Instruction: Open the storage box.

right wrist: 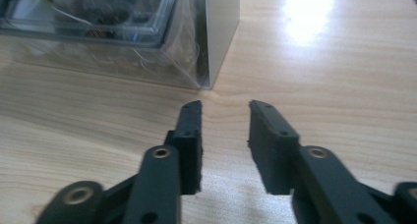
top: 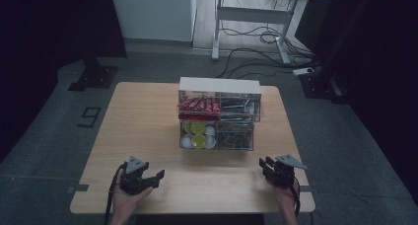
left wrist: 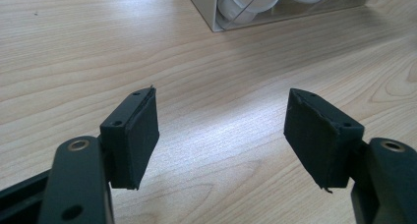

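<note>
A clear two-tier organizer box (top: pixel 219 114) stands in the middle of the wooden table (top: pixel 143 131). Red packets (top: pixel 198 105) lie in its upper tier, and white and green capsules (top: pixel 198 135) fill the lower left bin. My left gripper (top: pixel 155 179) rests near the front left edge, jaws wide open and empty; in the left gripper view (left wrist: pixel 223 98) the box corner (left wrist: pixel 216 17) is ahead. My right gripper (top: pixel 265 165) sits at the front right, open by a narrow gap with nothing in it. The right gripper view (right wrist: pixel 224 108) faces the box's white end wall (right wrist: pixel 221 32).
Bare wood lies between the grippers and the box. The table's front edge (top: pixel 197 211) is close behind both hands. On the floor beyond the table are a desk frame (top: pixel 251 18), cables (top: pixel 256 57), a power strip (top: pixel 305 71) and a "9" mark (top: pixel 89 116).
</note>
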Available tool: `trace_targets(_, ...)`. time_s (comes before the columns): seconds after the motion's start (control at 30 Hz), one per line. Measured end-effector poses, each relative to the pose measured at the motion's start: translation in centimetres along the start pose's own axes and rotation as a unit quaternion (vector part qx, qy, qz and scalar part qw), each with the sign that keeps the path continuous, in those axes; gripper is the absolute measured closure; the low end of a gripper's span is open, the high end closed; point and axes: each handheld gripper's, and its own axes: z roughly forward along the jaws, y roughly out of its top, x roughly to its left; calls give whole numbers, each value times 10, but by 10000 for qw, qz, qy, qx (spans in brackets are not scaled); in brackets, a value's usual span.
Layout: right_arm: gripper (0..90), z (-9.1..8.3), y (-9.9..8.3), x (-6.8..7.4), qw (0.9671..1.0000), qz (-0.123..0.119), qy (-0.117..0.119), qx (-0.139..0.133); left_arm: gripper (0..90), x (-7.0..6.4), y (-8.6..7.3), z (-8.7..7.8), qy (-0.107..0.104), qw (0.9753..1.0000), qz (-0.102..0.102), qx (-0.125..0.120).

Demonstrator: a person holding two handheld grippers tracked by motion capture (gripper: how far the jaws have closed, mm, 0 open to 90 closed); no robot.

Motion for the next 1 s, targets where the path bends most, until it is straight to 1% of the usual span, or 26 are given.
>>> trace_targets(0.07, 719, -3, 2, -1, 10000, 0, 36, -67, 293, 1, 0, -1, -2, 10000, -5, 20)
trace_targets(0.17, 763, -9, 4, -2, 9995, 148, 213, -175, 293, 4, 0, 0, 19, 10000, -37, 30)
trace_targets(0.27, 814, -15, 8, -1, 9991, 130, 261, -319, 293, 4, -1, 1, 20, 10000, -57, 69)
trace_targets(0.4, 851, -21, 12, 0, 9984, 104, 311, -466, 293, 3, -1, 3, -15, 9999, -42, 117)
trace_targets(0.43, 857, -23, 13, 1, 9981, 103, 349, -499, 293, 3, -1, 3, -18, 9999, -43, 120)
trace_targets(0.5, 865, -27, 15, 2, 9967, 176, 530, -591, 293, 3, -1, 3, -19, 9999, -49, 116)
trace_targets(0.6, 873, -33, 20, 6, 9960, 61, 555, -693, 292, 4, -1, 3, -23, 9999, -61, 125)
trace_targets(0.8, 882, -39, 26, 17, 9948, -49, 637, -792, 292, 4, -2, 5, -34, 9999, -80, 147)
trace_targets(1.0, 882, -37, 29, 25, 9939, -111, 717, -829, 292, 3, -3, 7, -44, 9998, -56, 187)
